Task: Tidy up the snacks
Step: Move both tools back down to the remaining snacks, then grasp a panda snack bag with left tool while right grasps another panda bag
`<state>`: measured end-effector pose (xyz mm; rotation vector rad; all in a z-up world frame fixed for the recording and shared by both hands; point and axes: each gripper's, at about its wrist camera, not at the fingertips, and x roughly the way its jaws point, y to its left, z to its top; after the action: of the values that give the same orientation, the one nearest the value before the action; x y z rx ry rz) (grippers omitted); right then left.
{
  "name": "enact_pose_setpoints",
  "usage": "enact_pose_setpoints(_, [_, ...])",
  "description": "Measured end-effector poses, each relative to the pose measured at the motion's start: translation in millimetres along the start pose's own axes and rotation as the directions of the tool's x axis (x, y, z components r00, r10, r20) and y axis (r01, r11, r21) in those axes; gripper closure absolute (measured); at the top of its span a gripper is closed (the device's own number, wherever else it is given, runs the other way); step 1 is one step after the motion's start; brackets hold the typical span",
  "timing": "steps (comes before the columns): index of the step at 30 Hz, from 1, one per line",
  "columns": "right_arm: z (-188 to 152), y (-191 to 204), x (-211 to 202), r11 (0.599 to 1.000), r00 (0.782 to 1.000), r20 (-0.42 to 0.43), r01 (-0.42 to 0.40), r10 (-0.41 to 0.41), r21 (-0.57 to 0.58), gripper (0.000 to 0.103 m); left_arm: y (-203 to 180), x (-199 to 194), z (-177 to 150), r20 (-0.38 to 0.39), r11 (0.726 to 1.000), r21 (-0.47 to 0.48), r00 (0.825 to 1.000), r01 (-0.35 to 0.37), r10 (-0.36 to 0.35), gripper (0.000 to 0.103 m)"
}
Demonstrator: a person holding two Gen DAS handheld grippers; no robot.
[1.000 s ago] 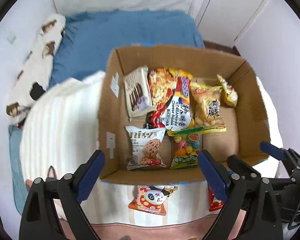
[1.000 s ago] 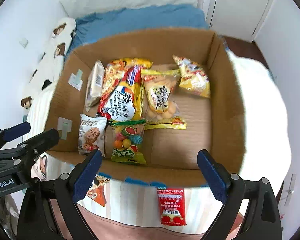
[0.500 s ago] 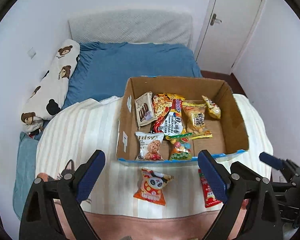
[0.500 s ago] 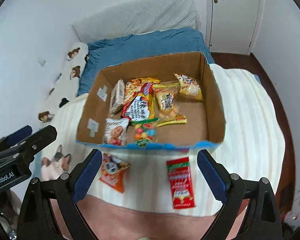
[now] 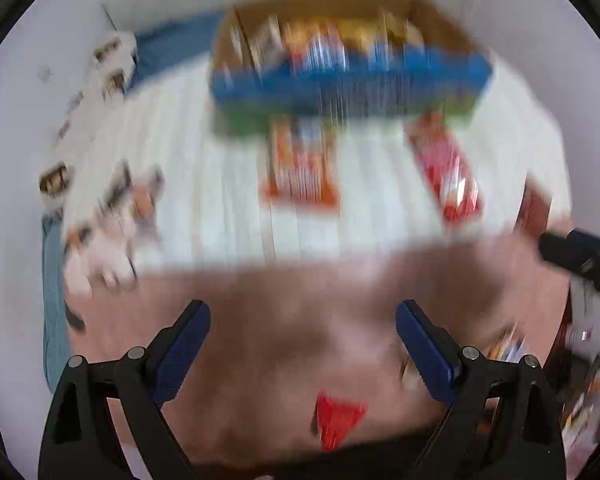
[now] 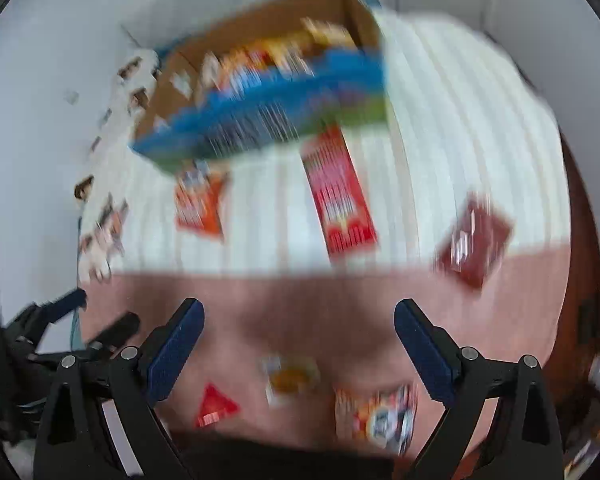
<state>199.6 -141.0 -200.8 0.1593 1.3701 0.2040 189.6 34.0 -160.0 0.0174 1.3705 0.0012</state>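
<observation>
Both views are motion-blurred. A cardboard box (image 5: 352,92) with a blue front holds several snack packs; it also shows in the right wrist view (image 6: 260,92). In front of it on the striped blanket lie an orange pack (image 5: 302,164) (image 6: 200,204) and a long red pack (image 5: 446,172) (image 6: 340,200). A dark red pack (image 6: 474,240) lies to the right. On the pink cloth near me lie a small red pack (image 5: 336,420) (image 6: 214,406) and other packs (image 6: 374,416). My left gripper (image 5: 302,354) and right gripper (image 6: 298,350) are open and empty above the pink cloth.
The striped blanket (image 5: 204,168) and pink cloth (image 5: 300,300) cover a bed. A bear-print pillow (image 5: 112,60) lies at the left by the white wall. A cat print (image 5: 112,216) sits on the blanket's left edge.
Both grippers have pulled back and away from the box, fast enough to blur. The pink cloth with more snack packs has come into view. Both stay open.
</observation>
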Motion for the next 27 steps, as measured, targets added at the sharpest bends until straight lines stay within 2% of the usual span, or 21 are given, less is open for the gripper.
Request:
enact_pose_setpoints(2, [-22.8, -19.9, 15.6, 0.999, 0.998, -0.062, -0.006, 0.009, 0.053, 0.005, -5.4, 20.6, -22.9, -0.077, 1.000, 0.007, 0.997, 0.002, -0.002, 0.008])
enact_pose_setpoints(4, [-44.8, -45.6, 31.3, 0.988, 0.993, -0.116, -0.020, 0.038, 0.153, 0.005, -6.9, 41.6, -47.5, -0.153, 1.000, -0.013, 0.988, 0.019, -0.021, 0.008])
enact_pose_setpoints(6, [-65.2, -68.7, 42.5, 0.967, 0.987, -0.146, -0.024, 0.063, 0.255, 0.005, -6.7, 58.9, -65.2, -0.216, 0.999, -0.040, 0.976, 0.034, -0.042, 0.008])
enact_pose_setpoints(8, [-89.5, -94.8, 53.7, 0.923, 0.979, -0.170, -0.041, 0.114, 0.384, 0.005, -3.6, 75.4, -80.6, -0.278, 0.995, -0.092, 0.958, 0.043, -0.067, 0.008])
enact_pose_setpoints(12, [-120.0, -125.5, 74.9, 0.831, 0.959, -0.190, -0.074, 0.211, 0.551, 0.005, -2.6, 90.3, -92.0, -0.317, 0.987, -0.146, 0.942, 0.062, -0.106, 0.008])
enact_pose_setpoints(16, [-130.9, -136.1, 111.3, 0.757, 0.931, -0.203, -0.107, 0.304, 0.644, 0.005, -5.1, 91.3, -84.5, -0.310, 0.984, -0.161, 0.943, 0.070, -0.117, 0.008])
enact_pose_setpoints(18, [-131.2, -136.9, 122.4, 0.751, 0.934, -0.195, -0.105, 0.300, 0.651, 0.017, -3.9, 88.5, -75.3, -0.294, 0.982, -0.170, 0.947, 0.078, -0.126, 0.008])
enact_pose_setpoints(19, [-129.6, -137.0, 126.2, 0.753, 0.936, -0.192, -0.102, 0.293, 0.651, 0.021, -3.3, 86.3, -69.5, -0.285, 0.981, -0.178, 0.950, 0.082, -0.131, 0.008])
enact_pose_setpoints(21, [-121.6, -132.7, 129.1, 0.784, 0.945, -0.198, -0.087, 0.260, 0.614, 0.033, -3.1, 81.5, -58.6, -0.261, 0.979, -0.183, 0.956, 0.086, -0.133, 0.008])
enact_pose_setpoints(24, [-96.0, -112.4, 124.9, 0.891, 0.953, -0.230, -0.075, 0.196, 0.447, 0.045, -2.0, 72.8, -35.9, -0.213, 0.979, -0.184, 0.969, 0.084, -0.123, 0.008])
enact_pose_setpoints(26, [-78.1, -96.1, 115.6, 0.949, 0.965, -0.220, -0.070, 0.142, 0.306, 0.052, -2.4, 68.3, -20.7, -0.186, 0.980, -0.184, 0.976, 0.080, -0.115, 0.008])
enact_pose_setpoints(27, [-69.2, -90.8, 111.4, 0.966, 0.971, -0.214, -0.053, 0.109, 0.252, 0.054, -1.9, 65.8, -11.4, -0.168, 0.979, -0.186, 0.979, 0.080, -0.112, 0.008])
